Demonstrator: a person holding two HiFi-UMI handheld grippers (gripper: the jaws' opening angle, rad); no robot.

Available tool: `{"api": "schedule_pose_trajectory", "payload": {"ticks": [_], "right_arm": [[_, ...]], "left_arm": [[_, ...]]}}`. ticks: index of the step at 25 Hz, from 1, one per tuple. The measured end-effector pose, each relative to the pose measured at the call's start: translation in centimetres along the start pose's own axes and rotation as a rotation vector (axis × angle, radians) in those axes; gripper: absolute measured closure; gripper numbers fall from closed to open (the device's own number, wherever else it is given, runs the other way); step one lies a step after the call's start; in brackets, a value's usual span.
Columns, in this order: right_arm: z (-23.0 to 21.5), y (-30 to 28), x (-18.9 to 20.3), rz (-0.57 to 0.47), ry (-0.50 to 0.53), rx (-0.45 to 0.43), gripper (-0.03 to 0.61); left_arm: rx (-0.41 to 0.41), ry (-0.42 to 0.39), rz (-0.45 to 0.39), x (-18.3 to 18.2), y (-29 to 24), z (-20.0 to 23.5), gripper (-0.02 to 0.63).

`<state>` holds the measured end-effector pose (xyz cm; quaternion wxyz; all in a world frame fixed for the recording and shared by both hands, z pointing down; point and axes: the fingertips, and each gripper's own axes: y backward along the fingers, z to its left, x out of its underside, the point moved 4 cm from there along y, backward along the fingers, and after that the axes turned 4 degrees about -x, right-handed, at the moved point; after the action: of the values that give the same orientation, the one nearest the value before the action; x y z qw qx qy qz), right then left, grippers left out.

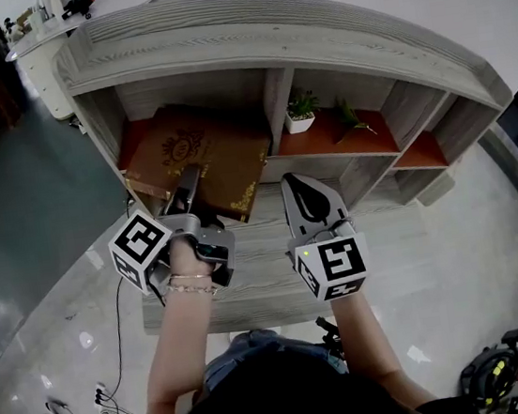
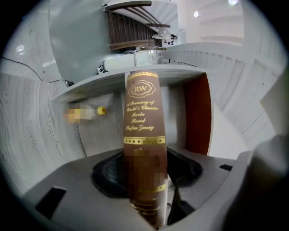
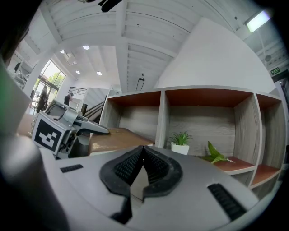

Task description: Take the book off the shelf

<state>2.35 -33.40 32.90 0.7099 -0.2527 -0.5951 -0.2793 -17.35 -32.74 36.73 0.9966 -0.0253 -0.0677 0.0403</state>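
Only the left gripper view shows the spine of the book (image 2: 142, 131): brown, with gold bands, an "RW" crest and gold script titles. It stands between the jaws of the left gripper (image 2: 145, 180), which clamp it. The head view alone shows the broad brown cover with gold corner ornament, tilted out of the left compartment of the shelf (image 1: 265, 35), at 10 o'clock from the right gripper (image 1: 296, 185). The right gripper view shows that gripper closed and empty, with a potted plant (image 3: 180, 142) at 1 o'clock.
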Motion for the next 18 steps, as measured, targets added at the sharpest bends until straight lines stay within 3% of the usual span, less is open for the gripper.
{"api": "schedule_pose_trajectory", "payload": {"ticks": [8, 14, 18], "right_arm": [[1.7, 0.0, 0.4, 0.007, -0.006, 0.030, 0.569], [2.8, 0.3, 0.8, 0.014, -0.017, 0.064, 0.569], [3.3, 0.6, 0.8, 0.017, -0.020, 0.070, 0.569]], "left_arm": [[0.073, -0.089, 0.072, -0.7, 1.6, -0.6, 0.387], [0.113, -0.113, 0.132, -1.1, 2.8, 0.1, 0.387], [0.107, -0.202, 0.138, -1.4, 4.2, 0.2, 0.387]]}}
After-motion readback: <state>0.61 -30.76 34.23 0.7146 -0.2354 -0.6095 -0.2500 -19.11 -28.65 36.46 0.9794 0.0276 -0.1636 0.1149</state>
